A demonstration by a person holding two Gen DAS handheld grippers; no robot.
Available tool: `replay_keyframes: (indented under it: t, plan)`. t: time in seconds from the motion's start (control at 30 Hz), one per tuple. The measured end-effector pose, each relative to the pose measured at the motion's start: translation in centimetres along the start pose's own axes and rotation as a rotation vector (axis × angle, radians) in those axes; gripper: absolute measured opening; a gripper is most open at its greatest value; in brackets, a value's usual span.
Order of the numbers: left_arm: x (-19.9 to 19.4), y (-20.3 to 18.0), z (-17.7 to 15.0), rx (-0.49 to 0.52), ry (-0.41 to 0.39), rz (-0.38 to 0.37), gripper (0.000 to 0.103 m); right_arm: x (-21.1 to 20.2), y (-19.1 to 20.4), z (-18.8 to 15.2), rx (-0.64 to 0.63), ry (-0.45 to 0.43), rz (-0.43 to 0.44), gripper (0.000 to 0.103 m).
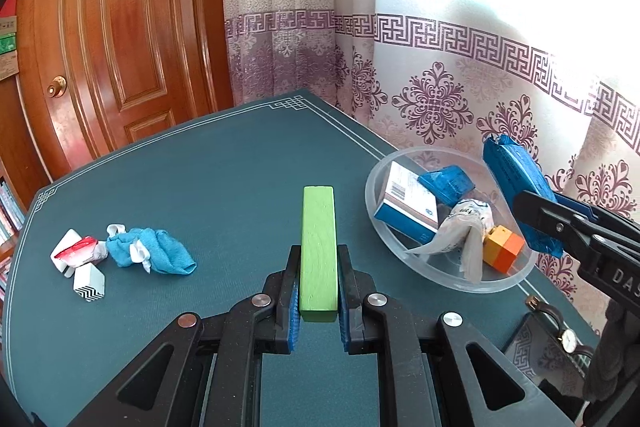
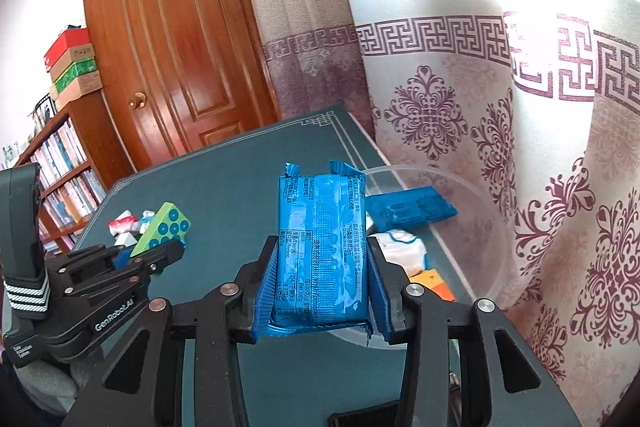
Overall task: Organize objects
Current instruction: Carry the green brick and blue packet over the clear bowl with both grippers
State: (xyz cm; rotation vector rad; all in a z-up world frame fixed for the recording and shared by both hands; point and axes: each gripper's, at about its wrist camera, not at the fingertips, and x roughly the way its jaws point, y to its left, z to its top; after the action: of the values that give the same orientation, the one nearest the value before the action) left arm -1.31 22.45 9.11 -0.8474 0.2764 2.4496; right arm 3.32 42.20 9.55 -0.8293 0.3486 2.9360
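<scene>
The left gripper [image 1: 318,287] has its fingers closed on a green block [image 1: 318,247], a long bar with a plain wood-grain face in the left wrist view. Only the right wrist view shows its other face [image 2: 166,229], printed with blue-green circles like a tile. The right gripper [image 2: 320,283] has its fingers clamped on a blue snack packet [image 2: 320,247], glossy, crimped at both ends, with small white print down its back. In the left wrist view this packet [image 1: 516,183] is held above the clear plastic bowl [image 1: 500,283], which stands on the green bench [image 1: 200,187] near the curtain.

The left wrist view shows the bowl's contents clearly: a second blue packet [image 1: 446,183], a blue-and-white box [image 1: 408,205], a crumpled white wrapper [image 1: 464,227] and an orange-and-yellow cube [image 1: 502,247]. In the right wrist view the held packet hides most of them.

On the bench's left part lie a blue cloth [image 1: 156,251], a red-and-white wrapper [image 1: 78,251] and a small white cube [image 1: 89,283] with a black zigzag pattern. Near the bench's right edge there seems to be a wristwatch [image 1: 566,337], though it is dim.
</scene>
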Motion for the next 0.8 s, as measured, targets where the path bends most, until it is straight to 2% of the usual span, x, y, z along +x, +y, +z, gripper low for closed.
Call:
replay_keyframes:
  t: [0.3,0.63,0.8]
  plan:
    - [0.6,-2.5,0.9,0.031,0.003,-0.047,0.015,2.0,-3.3,1.1,0.003,0.032,-0.06,0.042]
    - [1.5,-4.2,1.8,0.041,0.016,-0.104,0.015,4.2,-5.5,0.6,0.045,0.069,-0.103,0.044]
    - [1.9,-5.0,2.7,0.043,0.015,-0.146,0.015,3.9,-6.2,0.3,0.065,0.068,-0.109,0.046]
